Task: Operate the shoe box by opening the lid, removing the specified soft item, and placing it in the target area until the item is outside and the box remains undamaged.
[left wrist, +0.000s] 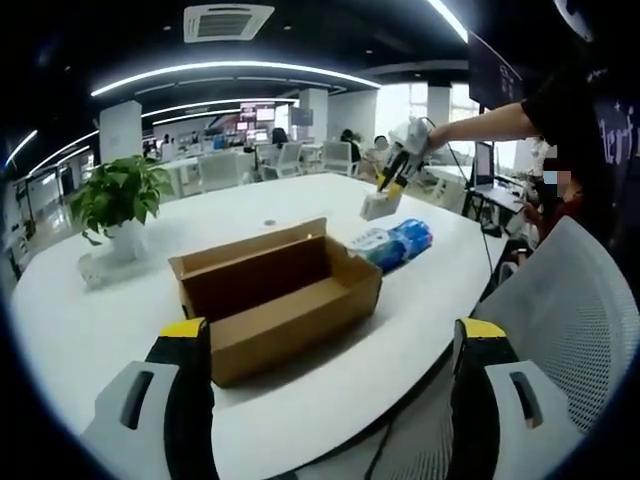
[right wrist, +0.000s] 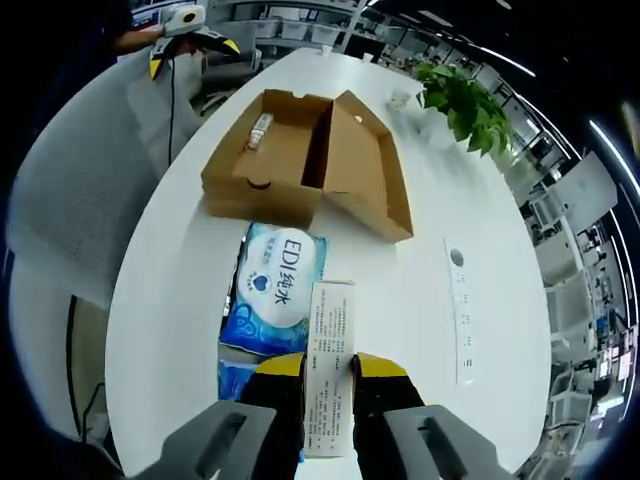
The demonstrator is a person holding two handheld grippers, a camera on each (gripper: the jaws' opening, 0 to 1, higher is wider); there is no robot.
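Note:
The brown cardboard shoe box (left wrist: 275,290) stands open on the white table, its lid folded back. My left gripper (left wrist: 333,335) is open just in front of it, empty. A small tube-like item (right wrist: 260,130) lies inside the shoe box (right wrist: 270,170). Beyond the box, a blue soft wipes pack (left wrist: 395,243) lies on the table. My right gripper (right wrist: 330,368) is shut on a slim white carton (right wrist: 330,340), held in the air above the wipes pack (right wrist: 275,290). From the left gripper view, the right gripper (left wrist: 392,183) hangs over the table with the white carton (left wrist: 380,205).
A potted plant (left wrist: 120,200) stands at the table's far side. A white strip (right wrist: 460,300) lies flat on the table (right wrist: 440,200). Grey mesh chairs (left wrist: 580,300) sit at the table's edge, and a person's arm (left wrist: 490,122) reaches in. Office desks fill the background.

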